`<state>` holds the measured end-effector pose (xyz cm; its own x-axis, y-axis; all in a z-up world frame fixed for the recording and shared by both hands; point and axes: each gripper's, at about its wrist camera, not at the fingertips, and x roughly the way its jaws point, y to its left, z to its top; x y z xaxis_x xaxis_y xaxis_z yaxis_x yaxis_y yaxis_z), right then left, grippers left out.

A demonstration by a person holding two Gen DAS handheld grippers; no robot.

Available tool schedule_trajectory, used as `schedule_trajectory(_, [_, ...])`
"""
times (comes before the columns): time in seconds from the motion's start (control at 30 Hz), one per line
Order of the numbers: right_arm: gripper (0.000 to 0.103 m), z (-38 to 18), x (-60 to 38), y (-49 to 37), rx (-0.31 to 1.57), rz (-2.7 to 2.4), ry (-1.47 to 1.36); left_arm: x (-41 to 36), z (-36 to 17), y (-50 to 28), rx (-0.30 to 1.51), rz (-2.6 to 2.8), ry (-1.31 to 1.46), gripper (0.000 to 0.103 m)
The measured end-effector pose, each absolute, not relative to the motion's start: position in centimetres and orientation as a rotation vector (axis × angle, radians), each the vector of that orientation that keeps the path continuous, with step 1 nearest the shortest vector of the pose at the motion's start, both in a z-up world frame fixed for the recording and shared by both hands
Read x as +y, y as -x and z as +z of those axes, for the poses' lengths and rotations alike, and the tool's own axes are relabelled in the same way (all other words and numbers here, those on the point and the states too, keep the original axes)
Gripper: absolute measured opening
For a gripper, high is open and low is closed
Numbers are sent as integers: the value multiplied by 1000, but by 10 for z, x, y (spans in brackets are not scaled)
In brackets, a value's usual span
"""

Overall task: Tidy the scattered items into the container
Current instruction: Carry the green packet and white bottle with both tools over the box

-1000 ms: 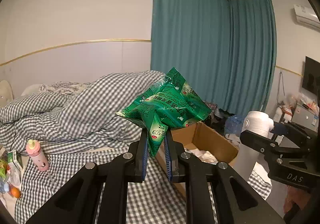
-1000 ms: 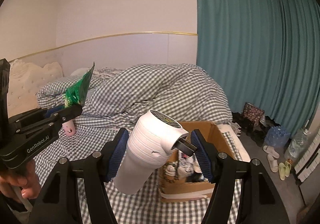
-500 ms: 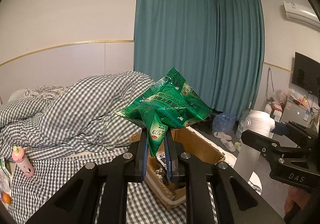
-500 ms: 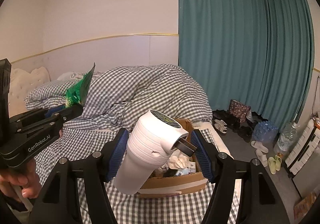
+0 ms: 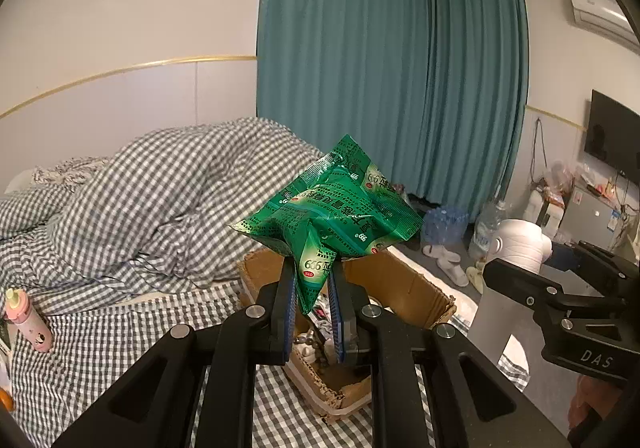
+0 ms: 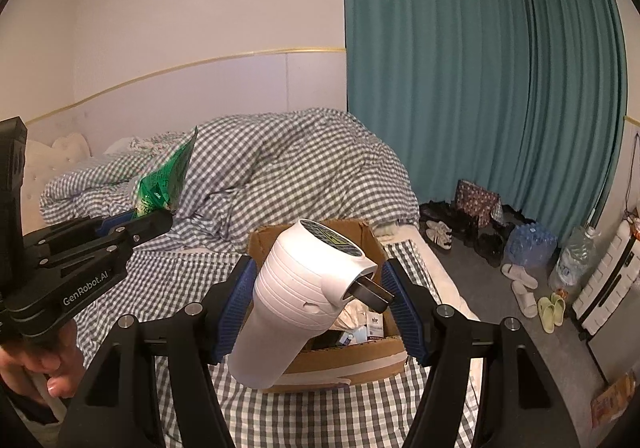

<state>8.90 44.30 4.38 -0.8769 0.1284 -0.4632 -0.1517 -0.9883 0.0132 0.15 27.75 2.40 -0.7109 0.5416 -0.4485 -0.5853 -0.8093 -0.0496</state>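
Note:
My left gripper [image 5: 313, 280] is shut on a crumpled green sachet pack [image 5: 332, 216], held upright above the near rim of an open cardboard box [image 5: 400, 280] on the bed. My right gripper [image 6: 320, 288] is shut on a white flask [image 6: 304, 296] with a dark lid and a small handle, tilted, in front of the same cardboard box [image 6: 352, 360]. The box holds several small items. In the left wrist view the white flask [image 5: 516, 244] and the right gripper show at the right. In the right wrist view the green sachet pack [image 6: 168, 180] shows at the left, in the left gripper.
A checked sheet [image 5: 120, 332] covers the bed, with a heaped checked duvet [image 6: 288, 168] behind the box. A pink bottle [image 5: 26, 322] lies at the left. Teal curtains [image 6: 480, 68], shoes and slippers [image 6: 524, 288] and water bottles [image 6: 528, 244] are on the floor at the right.
Both grippers have come closer to the box while swinging right; the box now sits nearer and more central. The pink bottle has slid to the left edge. Both grips are unchanged.

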Motion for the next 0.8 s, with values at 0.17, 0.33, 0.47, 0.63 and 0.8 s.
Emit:
schedule_trajectory(0.17, [64,34,454,-76,92,2897,741,292,11,11,148,2426,637,15])
schedule_trajectory(0.33, [64,22,467,-60,112,2887,770,308,-6,22,173,2404,683,15])
schedule_trajectory(0.47, [64,10,474,-47,122,2880,798,320,-21,36,190,2388,726,15])
schedule_trajectory(0.63, [64,-9,489,-26,143,2868,843,335,-45,57,214,2366,780,15])
schedule_trajectory(0.8, [64,-32,502,-5,164,2855,892,350,-69,75,229,2343,827,15])
